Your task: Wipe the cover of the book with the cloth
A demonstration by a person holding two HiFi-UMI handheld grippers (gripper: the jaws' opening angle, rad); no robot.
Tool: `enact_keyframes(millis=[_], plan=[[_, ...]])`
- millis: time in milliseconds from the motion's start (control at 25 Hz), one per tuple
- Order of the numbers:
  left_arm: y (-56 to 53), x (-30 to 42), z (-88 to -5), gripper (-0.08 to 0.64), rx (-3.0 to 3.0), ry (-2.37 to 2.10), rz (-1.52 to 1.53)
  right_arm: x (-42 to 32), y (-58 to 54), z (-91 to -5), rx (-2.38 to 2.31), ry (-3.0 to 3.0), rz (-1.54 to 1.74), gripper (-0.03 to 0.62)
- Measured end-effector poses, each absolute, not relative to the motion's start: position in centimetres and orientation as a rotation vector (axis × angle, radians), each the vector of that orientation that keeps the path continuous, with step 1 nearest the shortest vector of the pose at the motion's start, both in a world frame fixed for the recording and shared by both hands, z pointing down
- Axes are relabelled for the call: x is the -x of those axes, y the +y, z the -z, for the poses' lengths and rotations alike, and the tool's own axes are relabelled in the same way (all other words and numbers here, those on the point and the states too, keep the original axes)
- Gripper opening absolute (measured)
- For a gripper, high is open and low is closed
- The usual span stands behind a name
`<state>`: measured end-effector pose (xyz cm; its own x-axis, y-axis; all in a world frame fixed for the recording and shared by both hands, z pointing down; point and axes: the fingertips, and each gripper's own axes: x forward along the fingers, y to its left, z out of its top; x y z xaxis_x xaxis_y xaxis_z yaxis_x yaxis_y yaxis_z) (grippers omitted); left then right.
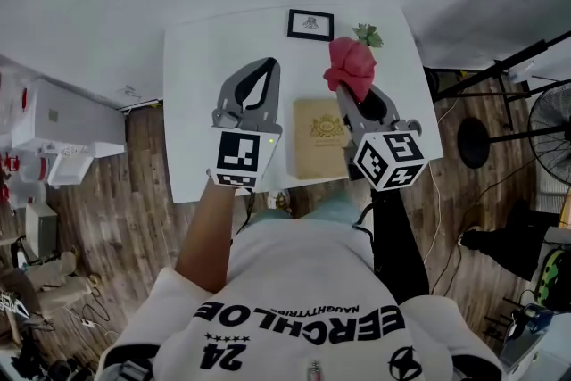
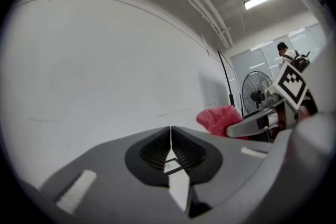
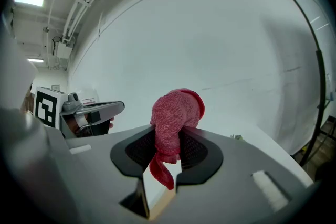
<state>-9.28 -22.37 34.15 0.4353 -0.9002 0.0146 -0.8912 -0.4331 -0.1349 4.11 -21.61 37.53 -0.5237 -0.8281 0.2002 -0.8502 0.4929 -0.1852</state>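
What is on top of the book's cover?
Nothing rests on the visible cover of the book; its gold emblem shows. The right gripper, shut on the red cloth, covers the book's right edge in the head view, so that strip is unseen.

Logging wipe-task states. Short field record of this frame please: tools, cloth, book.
left tool: shut, empty, left of the book
right tool: shut on the cloth
cloth: red, bunched, not on the cover, past the book's far right corner
book: tan, closed, flat on the white table
extras: small framed picture at the table's far edge
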Motion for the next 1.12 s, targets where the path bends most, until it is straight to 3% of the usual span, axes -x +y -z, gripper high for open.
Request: enact_keyframes(millis=[1120], plan=[[-25.6, 9.6, -40.5, 0.043, 2.629, 1.682, 0.272, 0.9, -22.8, -57.3, -0.971, -2.147, -0.948, 0.095]])
